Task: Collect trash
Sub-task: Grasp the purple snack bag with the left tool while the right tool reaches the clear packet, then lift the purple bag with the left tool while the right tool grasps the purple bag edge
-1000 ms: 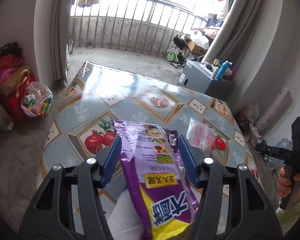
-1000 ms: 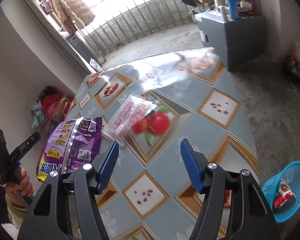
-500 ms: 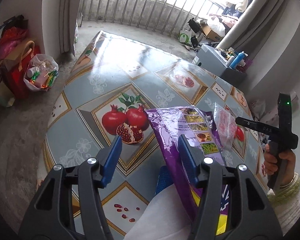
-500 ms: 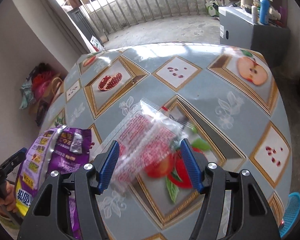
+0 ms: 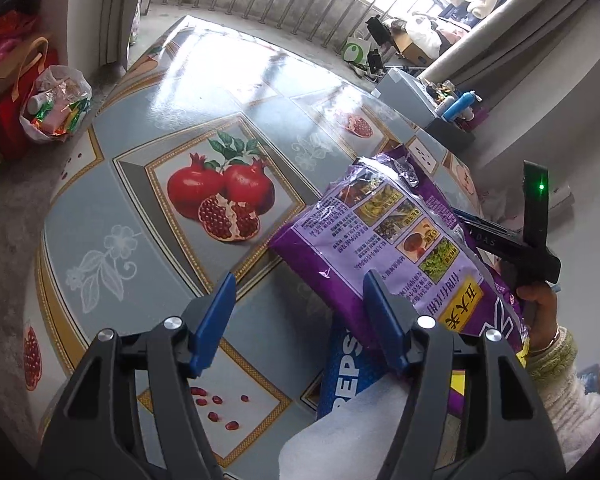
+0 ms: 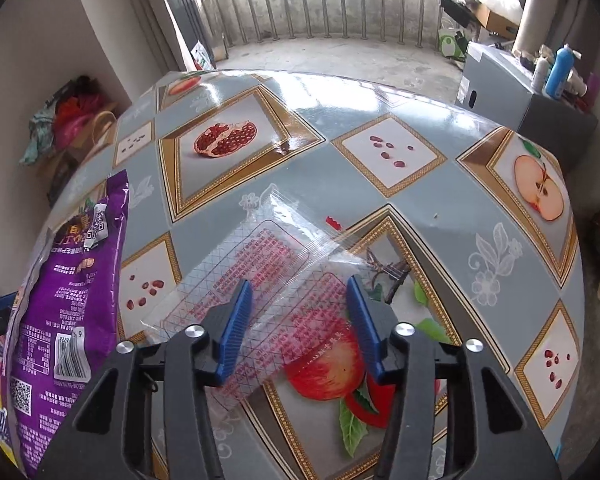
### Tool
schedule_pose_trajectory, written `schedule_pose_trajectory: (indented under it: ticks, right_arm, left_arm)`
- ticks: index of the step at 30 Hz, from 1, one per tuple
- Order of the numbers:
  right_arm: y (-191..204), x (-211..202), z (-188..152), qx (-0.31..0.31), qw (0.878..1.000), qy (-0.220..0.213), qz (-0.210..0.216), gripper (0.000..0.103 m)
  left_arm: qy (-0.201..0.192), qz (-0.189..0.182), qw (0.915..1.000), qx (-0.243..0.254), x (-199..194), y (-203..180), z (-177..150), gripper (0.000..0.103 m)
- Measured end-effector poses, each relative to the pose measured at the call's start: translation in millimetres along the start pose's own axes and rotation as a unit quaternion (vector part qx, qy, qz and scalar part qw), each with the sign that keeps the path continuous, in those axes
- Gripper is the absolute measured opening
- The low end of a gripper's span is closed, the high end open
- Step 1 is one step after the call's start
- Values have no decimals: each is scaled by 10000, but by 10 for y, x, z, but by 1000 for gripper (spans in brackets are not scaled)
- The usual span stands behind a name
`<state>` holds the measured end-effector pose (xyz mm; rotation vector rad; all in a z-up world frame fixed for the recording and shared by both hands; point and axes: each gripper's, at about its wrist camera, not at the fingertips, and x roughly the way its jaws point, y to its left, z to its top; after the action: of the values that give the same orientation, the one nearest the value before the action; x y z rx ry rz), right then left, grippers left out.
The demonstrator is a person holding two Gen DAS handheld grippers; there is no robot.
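My right gripper [image 6: 299, 280] points down over a clear wrapper with red print [image 6: 268, 248] that lies flat on the fruit-patterned table [image 6: 420, 208]. Its jaws are closing, the wrapper passes between the blue pads, and they do not press it. My left gripper [image 5: 299, 276] hovers over bare table, jaws opening, nothing between them. A purple snack bag [image 5: 380, 224] leans just right of it, behind its right finger, and shows at the left in the right wrist view [image 6: 68, 280]. Under it lies a blue Pepsi wrapper [image 5: 344, 364]. The bag hides the right gripper's tips in the left wrist view.
A hand holds the right gripper's black body [image 5: 536, 240]. Something soft and white [image 5: 360, 432] sits at the bottom of the left wrist view. On the floor stand a plastic bag of rubbish [image 5: 56, 108], red bags [image 5: 4, 80] and a grey cabinet with bottles [image 6: 512, 96].
The purple bag went from between my left fingers to their right side as that gripper sank. My right gripper swung over the clear wrapper and its jaws narrowed.
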<state>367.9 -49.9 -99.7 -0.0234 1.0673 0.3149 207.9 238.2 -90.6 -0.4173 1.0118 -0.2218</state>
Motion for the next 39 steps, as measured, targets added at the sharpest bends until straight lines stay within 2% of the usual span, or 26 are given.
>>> schedule_pose_trajectory:
  ticks: [3, 6, 11, 22, 39]
  right_arm:
    - [33, -15, -31, -113, 9999, 34, -75, 30]
    - [73, -45, -99, -248, 9995, 55, -177, 23]
    - [76, -124, -246, -280, 9994, 60, -175, 15]
    - [-71, -408, -696, 54, 9998, 126, -174, 9]
    - [-370, -1034, -1692, 1101, 9929, 134, -431, 7]
  left_arm:
    - [57, -191, 9998, -34, 20, -42, -48, 58]
    - [141, -435, 9989, -109, 56, -94, -122, 57]
    - [290, -694, 9972, -24, 112, -253, -261, 55]
    - [519, -971, 9935, 293, 177, -652, -550, 50]
    - [820, -1339, 9841, 836, 89, -1124, -1001, 50]
